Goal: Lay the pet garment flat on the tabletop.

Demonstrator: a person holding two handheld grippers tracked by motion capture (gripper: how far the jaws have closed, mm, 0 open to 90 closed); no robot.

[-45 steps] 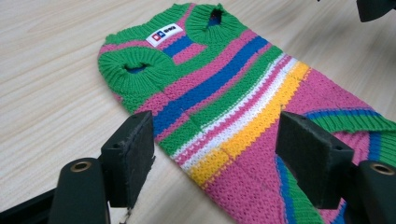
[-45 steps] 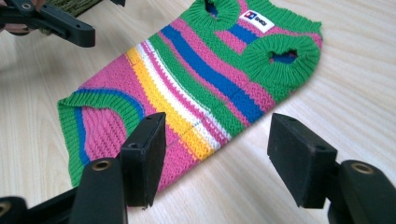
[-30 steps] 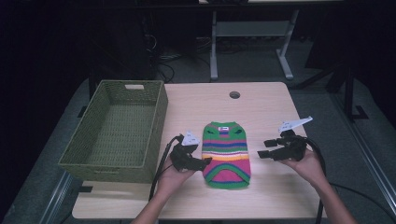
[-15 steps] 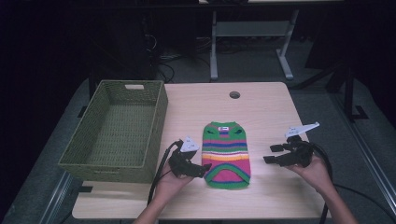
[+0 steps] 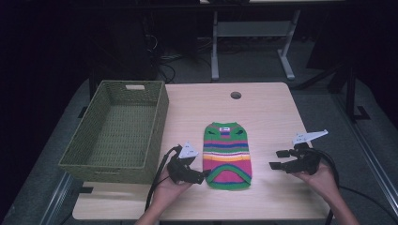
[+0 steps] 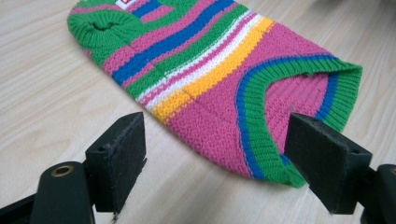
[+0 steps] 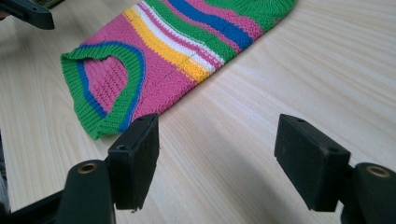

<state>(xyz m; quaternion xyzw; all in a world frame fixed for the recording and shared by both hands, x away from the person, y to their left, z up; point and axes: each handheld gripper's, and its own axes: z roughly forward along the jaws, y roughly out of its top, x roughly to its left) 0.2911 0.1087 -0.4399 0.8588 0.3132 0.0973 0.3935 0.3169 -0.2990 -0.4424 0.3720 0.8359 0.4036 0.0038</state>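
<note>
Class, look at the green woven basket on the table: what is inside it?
The basket looks empty: its woven floor and inner walls show bare. The strip of floor just behind its near wall is covered from the high view.

In the left gripper view the top edge cut off the striped sweater's (image 6: 210, 79) neck and its white label (image 6: 127, 3). The label's print was too small to read in the high view. In the right gripper view, the left gripper (image 7: 28, 13) was cut off at the top-left corner.

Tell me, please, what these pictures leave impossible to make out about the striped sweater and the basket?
- Sweater label: too small in the high view; cut by the top edge in the left gripper view.
- Sweater's underside: hidden against the table.
- Basket near-wall inside: hidden by its own rim.
- Right tool body: covered by the hand.
</note>
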